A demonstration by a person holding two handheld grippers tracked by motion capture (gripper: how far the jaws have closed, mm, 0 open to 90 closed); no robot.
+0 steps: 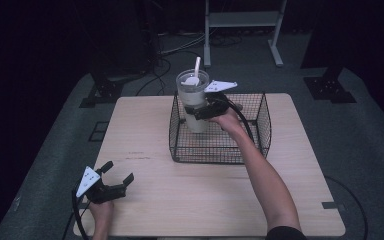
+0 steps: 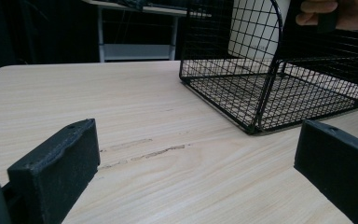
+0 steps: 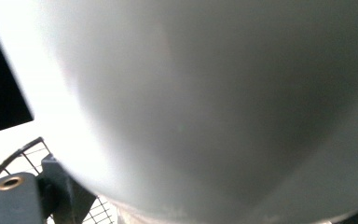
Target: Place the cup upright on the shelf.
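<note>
Black jaws of my right gripper (image 1: 200, 111) are clamped on the pale tumbler (image 1: 193, 100), gripping it around the middle of its body. In the right gripper view the tumbler's grey-white wall (image 3: 205, 102) presses so close to the camera that it blurs. The tumbler stands upright in the far left corner of the wire basket (image 1: 252, 150), its upper half rising above the basket's rim. Its clear lid carries a white straw (image 1: 197, 66) that leans slightly. My right hand (image 1: 228, 120) reaches over the basket, just right of the tumbler.

The basket sits on the far half of the wooden table (image 1: 190, 195), with black mesh walls and an open top. My left gripper (image 1: 114, 178) rests on the table well apart from the basket, toward the near left corner, its jaws spread wide with nothing between them. In the left gripper view the basket (image 2: 261, 93) lies ahead and to the right across bare tabletop (image 2: 121, 112).
</note>
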